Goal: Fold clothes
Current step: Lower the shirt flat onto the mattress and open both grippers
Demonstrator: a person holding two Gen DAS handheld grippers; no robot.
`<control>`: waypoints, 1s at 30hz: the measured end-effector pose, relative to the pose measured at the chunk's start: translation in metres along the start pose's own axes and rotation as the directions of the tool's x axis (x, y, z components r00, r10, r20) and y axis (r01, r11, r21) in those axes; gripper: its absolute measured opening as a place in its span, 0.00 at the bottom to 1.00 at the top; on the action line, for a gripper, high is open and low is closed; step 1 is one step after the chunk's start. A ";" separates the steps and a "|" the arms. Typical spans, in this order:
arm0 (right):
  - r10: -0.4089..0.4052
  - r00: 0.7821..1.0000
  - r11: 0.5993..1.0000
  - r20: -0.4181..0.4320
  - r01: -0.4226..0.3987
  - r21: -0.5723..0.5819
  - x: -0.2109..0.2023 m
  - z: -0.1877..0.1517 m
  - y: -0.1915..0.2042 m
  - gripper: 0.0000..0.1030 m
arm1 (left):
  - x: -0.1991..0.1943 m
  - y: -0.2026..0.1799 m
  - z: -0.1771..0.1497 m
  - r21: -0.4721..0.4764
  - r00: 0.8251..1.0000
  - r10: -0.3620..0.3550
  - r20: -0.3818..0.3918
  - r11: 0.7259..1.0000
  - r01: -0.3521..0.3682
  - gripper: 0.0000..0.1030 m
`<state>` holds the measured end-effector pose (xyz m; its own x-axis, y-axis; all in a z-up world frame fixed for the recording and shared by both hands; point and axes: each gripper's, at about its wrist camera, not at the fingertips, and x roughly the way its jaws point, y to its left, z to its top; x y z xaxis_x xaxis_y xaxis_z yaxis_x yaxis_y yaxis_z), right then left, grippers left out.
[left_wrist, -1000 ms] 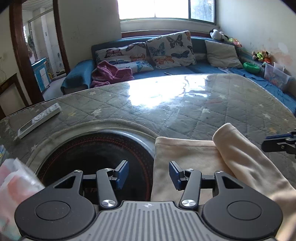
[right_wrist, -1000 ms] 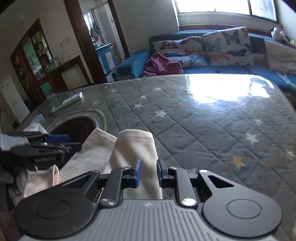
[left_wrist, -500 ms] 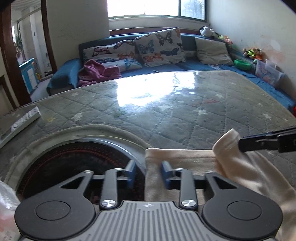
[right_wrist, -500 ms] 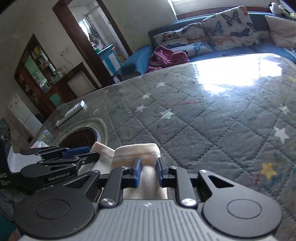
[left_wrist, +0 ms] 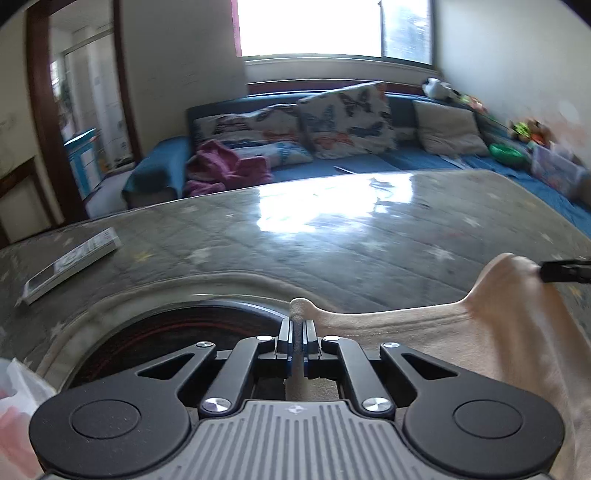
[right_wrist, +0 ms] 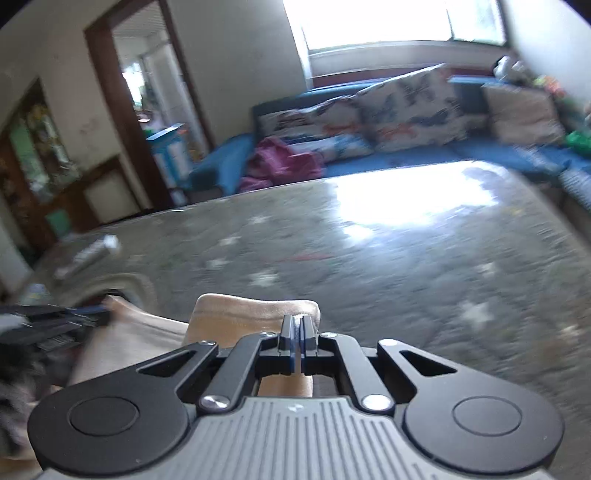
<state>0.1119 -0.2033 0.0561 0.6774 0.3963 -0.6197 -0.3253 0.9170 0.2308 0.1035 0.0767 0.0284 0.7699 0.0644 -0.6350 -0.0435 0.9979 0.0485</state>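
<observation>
Cream garment point(left_wrist: 461, 332) pinched by both grippers; left view shows remote point(left_wrist: 70, 264).

Backlit window point(left_wrist: 332, 29) glare, motion blur

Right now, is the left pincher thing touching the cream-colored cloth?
Touching. In the left wrist view the left gripper has its jaws shut on a corner of the cream cloth, and a nub of fabric pokes up past the fingertips.
</observation>
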 end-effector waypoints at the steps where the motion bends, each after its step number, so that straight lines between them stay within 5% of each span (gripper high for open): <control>1: -0.024 1.000 1.000 -0.001 0.024 -0.003 0.002 0.000 -0.002 0.02 | 0.003 0.004 0.001 -0.013 1.000 0.009 -0.004 1.000 -0.009 0.05; 7: -0.035 0.999 0.999 -0.033 0.036 0.019 0.007 -0.005 -0.009 0.06 | 0.016 0.012 0.000 -0.026 0.999 0.031 -0.040 0.999 -0.032 0.07; 13: 0.049 0.997 0.995 -0.061 -0.054 -0.088 -0.009 -0.013 0.013 0.13 | 0.006 0.009 -0.001 -0.057 0.999 0.031 -0.045 0.998 -0.034 0.14; 15: 0.074 0.993 0.988 -0.089 -0.086 -0.130 -0.013 -0.019 0.024 0.23 | -0.006 0.003 -0.002 -0.053 1.000 0.010 -0.029 0.999 -0.012 0.20; 18: 0.093 0.989 0.977 -0.118 -0.114 -0.182 -0.017 -0.028 0.037 0.34 | -0.025 -0.009 -0.007 -0.025 1.000 -0.027 -0.013 0.999 0.027 0.41; 30: 0.110 0.982 0.917 -0.152 -0.159 -0.367 -0.059 -0.080 0.091 0.54 | -0.090 -0.058 -0.057 0.069 0.982 -0.189 -0.021 0.979 0.190 0.47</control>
<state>-0.0099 -0.1471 0.0539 0.5294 0.4829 -0.6975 -0.6479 0.7609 0.0351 0.0003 0.0135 0.0388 0.7506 -0.1249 -0.6488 0.1474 0.9889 -0.0199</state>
